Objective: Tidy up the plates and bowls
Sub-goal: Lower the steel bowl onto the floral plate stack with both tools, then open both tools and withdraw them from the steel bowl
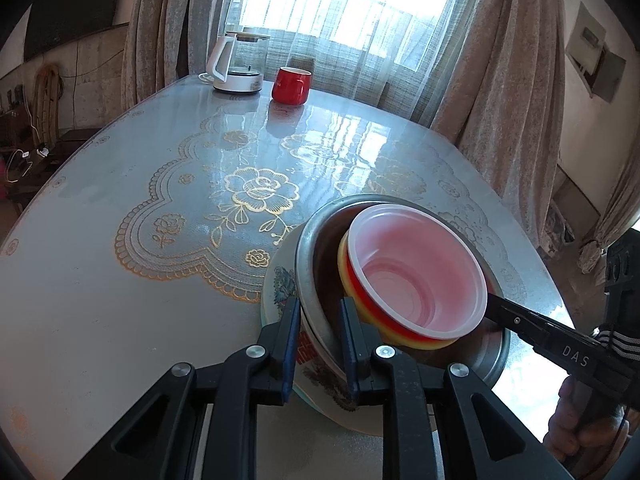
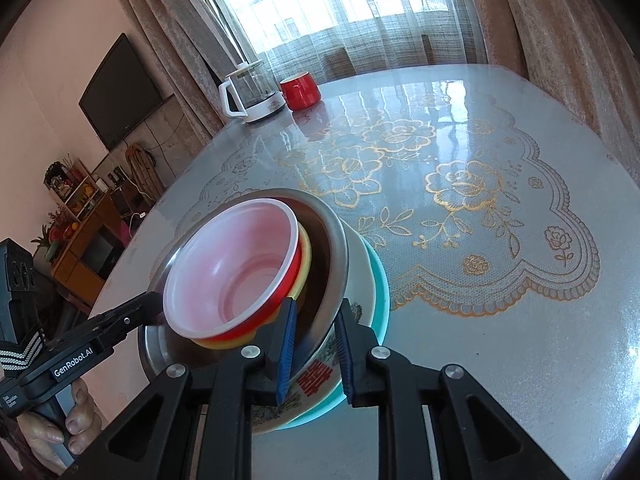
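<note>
Near the table's front edge stands a nested stack: a teal plate underneath, a white decorated bowl with a red character, a metal bowl, a yellow bowl and a red bowl with a pale inside on top, tilted. My left gripper is shut over the near rim of the metal and decorated bowls. From the opposite side my right gripper is shut on the same two rims. Each gripper shows in the other's view: the right gripper, the left gripper.
The glossy table has a gold flower pattern. At its far end stand a white-based glass kettle and a red mug. Curtains and a window lie behind; a wall television and shelves are off the table's left side.
</note>
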